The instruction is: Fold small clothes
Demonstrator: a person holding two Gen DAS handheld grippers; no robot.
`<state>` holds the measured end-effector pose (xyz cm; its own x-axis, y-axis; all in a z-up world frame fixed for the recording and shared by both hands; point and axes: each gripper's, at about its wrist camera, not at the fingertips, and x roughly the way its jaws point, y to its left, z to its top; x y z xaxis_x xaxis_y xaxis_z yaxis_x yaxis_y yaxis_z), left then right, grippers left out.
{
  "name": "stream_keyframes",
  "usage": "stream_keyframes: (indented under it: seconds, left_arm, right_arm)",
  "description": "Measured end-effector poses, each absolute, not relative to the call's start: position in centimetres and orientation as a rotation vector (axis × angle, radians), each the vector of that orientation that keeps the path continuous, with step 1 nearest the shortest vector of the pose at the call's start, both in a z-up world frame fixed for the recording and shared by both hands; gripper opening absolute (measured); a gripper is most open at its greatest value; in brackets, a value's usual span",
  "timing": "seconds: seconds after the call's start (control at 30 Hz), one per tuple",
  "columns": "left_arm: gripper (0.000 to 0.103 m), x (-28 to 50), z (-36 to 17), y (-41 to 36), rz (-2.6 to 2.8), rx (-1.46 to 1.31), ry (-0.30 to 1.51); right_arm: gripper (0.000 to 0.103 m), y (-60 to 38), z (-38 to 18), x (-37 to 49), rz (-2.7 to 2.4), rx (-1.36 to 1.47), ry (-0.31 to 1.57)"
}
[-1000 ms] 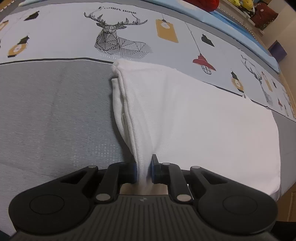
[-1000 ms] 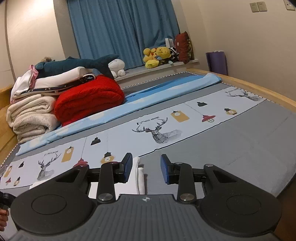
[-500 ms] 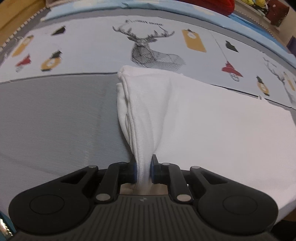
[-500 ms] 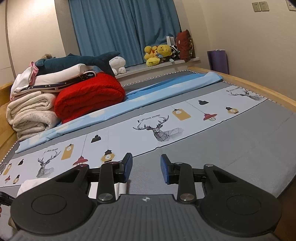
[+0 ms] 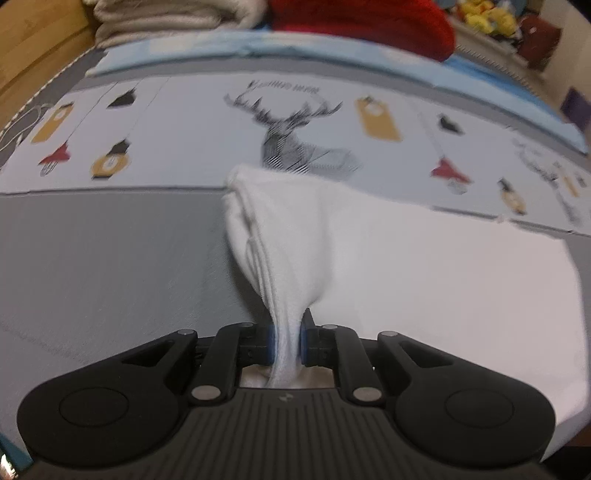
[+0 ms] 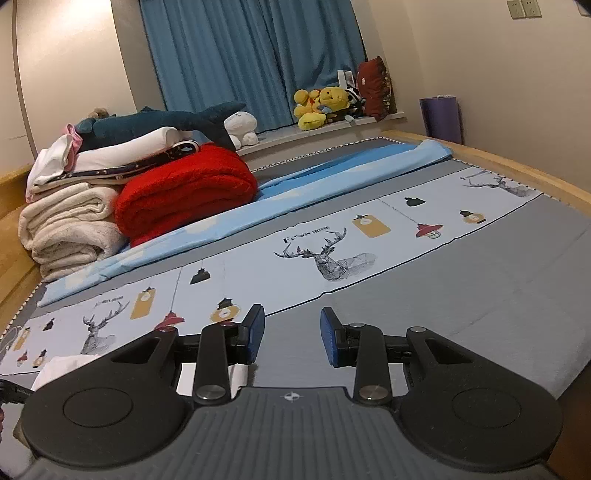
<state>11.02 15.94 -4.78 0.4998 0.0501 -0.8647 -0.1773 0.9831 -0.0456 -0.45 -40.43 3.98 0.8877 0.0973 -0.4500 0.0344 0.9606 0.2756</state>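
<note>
On the grey part of the bed cover [image 5: 92, 266], left wrist view: my left gripper [image 5: 287, 341] is clamped on a bunched edge of the white garment [image 5: 424, 273], blue pads pressing the cloth from both sides. The pinched fabric rises from the jaws in a narrow twist toward 12 o'clock, ending in a folded corner just at the grey/printed border. The rest of the garment spreads flat toward 3 o'clock, over grey cover and the edge of the printed band. Deer print [image 5: 295, 140] sits at 12 o'clock just beyond the garment corner. Red blanket [image 5: 369, 22] at 1 o'clock, far edge; cream towels [image 5: 166, 14] at 11 o'clock. Frame is motion-blurred, fine detail is hard to read.

Right wrist view: my right gripper [image 6: 291, 336] has its jaws apart, nothing between the blue pads, grey cover showing through the gap. A bit of the white garment [image 6: 61, 367] shows at 8 o'clock, mostly hidden behind the gripper body. Deer print [image 6: 328, 256] at 12 o'clock beyond the jaws. Red blanket [image 6: 184, 192] at 11 o'clock, cream towels [image 6: 66, 229] at 10 o'clock beside it, touching. Shark plush [image 6: 159, 123] lies on top of the stacked linens. Yellow plush toys [image 6: 321, 107] on the sill at 12 o'clock, blue curtain [image 6: 251, 55] behind. Purple rolled mat [image 6: 441, 118] stands at 2 o'clock against the wall.
</note>
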Motion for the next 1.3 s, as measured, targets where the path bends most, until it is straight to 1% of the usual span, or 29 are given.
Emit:
stream_keyframes:
  seconds: [0.13,0.3,0.43,0.53,0.6,0.63,0.67,0.7,0.73,0.8,0.83,0.9,1.0,1.1,1.13,1.17,1.2,1.23,1.27,1.3]
  left_arm:
    - [0.012,10.2,-2.6,13.5,0.036,-0.139,0.989]
    - [0.011,10.6,1.0,8.0,-0.096,-0.197,0.953]
    - [0.011,12.5,2.8,1.5,-0.178,-0.246,0.964]
    - [0.011,14.3,2.9,-4.7,-0.243,-0.274,1.005]
    - [0.013,15.4,2.6,-9.2,-0.289,-0.293,1.035]
    - [0.018,16.0,2.2,-11.0,-0.321,-0.314,1.058]
    - [0.026,16.7,1.6,-12.8,-0.371,-0.347,1.099]
    - [0.026,17.3,1.3,-13.7,-0.415,-0.371,1.132]
    - [0.026,17.3,1.6,-14.1,-0.430,-0.378,1.123]
    - [0.030,16.9,3.0,-13.1,-0.434,-0.334,1.039]
    - [0.032,16.5,3.5,-11.9,-0.440,-0.302,1.008]
    - [0.032,15.6,3.4,-9.3,-0.440,-0.236,0.995]
    - [0.032,13.1,1.6,-6.1,-0.423,-0.066,1.001]
    - [0.032,10.8,-2.0,-4.5,-0.416,0.014,1.037]
    - [0.036,10.3,-3.3,-4.2,-0.427,0.005,1.035]
    - [0.046,9.9,-4.7,-3.6,-0.433,-0.014,1.028]
    - [0.050,9.5,-6.0,-3.2,-0.424,-0.034,1.022]
    - [0.052,9.4,-7.6,-3.2,-0.392,-0.039,1.055]
    - [0.052,9.9,-9.0,-3.5,-0.315,-0.009,1.146]
    - [0.053,10.2,-9.8,-3.7,-0.272,0.017,1.185]
  right_arm:
    - [0.035,-40.8,4.0,-0.5,0.043,0.293,0.468]
    - [0.035,-41.4,3.9,-0.5,0.023,0.296,0.470]
    - [0.035,-41.7,4.1,-0.6,0.020,0.314,0.447]
    - [0.035,-41.8,4.1,0.0,0.019,0.319,0.449]
    - [0.035,-41.8,4.0,0.4,0.018,0.320,0.458]
    - [0.035,-41.8,4.0,0.5,0.020,0.322,0.461]
    - [0.035,-41.8,4.0,0.7,0.023,0.323,0.463]
    - [0.035,-41.8,3.9,0.9,0.028,0.325,0.466]
    - [0.035,-41.6,3.9,1.1,0.034,0.328,0.471]
    - [0.035,-41.5,3.7,1.7,0.048,0.338,0.492]
    - [0.035,-41.4,3.6,2.0,0.057,0.343,0.505]
    - [0.035,-41.0,3.4,2.4,0.079,0.342,0.523]
    - [0.035,-39.9,3.1,3.5,0.125,0.341,0.564]
    - [0.035,-38.1,1.8,5.7,0.206,0.379,0.680]
    - [0.035,-37.3,1.4,6.5,0.224,0.381,0.714]
    - [0.035,-36.5,0.9,7.4,0.237,0.382,0.745]
    - [0.035,-35.8,0.3,8.4,0.248,0.387,0.775]
    - [0.035,-35.0,-0.3,9.5,0.250,0.395,0.808]
    - [0.035,-34.3,-0.8,10.5,0.245,0.402,0.837]
    - [0.035,-33.7,-1.5,11.5,0.237,0.408,0.868]
